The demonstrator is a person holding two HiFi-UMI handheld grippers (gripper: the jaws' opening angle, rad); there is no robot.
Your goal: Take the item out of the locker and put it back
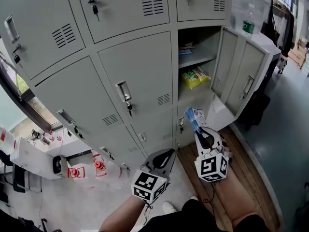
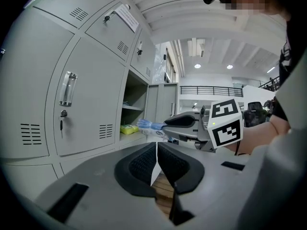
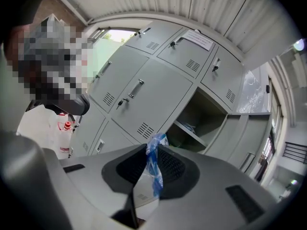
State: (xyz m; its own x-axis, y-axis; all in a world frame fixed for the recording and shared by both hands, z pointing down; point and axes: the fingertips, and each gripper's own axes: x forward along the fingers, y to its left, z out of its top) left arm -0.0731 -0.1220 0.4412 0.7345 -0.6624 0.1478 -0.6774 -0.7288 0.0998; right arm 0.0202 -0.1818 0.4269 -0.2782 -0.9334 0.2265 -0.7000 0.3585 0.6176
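My right gripper (image 1: 199, 131) is shut on a blue and white plastic packet (image 1: 194, 115), held in front of the lockers below the open compartment (image 1: 203, 42). In the right gripper view the packet (image 3: 154, 172) stands pinched between the jaws of that gripper (image 3: 152, 152), and the open locker (image 3: 201, 123) lies ahead. My left gripper (image 1: 168, 154) hangs lower left, shut with nothing in it. The left gripper view shows its jaws (image 2: 157, 148) pressed together, and the right gripper (image 2: 192, 123) beyond with the packet (image 2: 151, 126).
The locker door (image 1: 241, 76) swings out to the right. A yellow-green pack (image 1: 195, 76) lies on the lower shelf and a bluish item (image 1: 186, 50) on the upper one. Closed grey lockers (image 1: 140, 81) fill the left. A bottle (image 1: 248, 23) stands atop the right cabinet.
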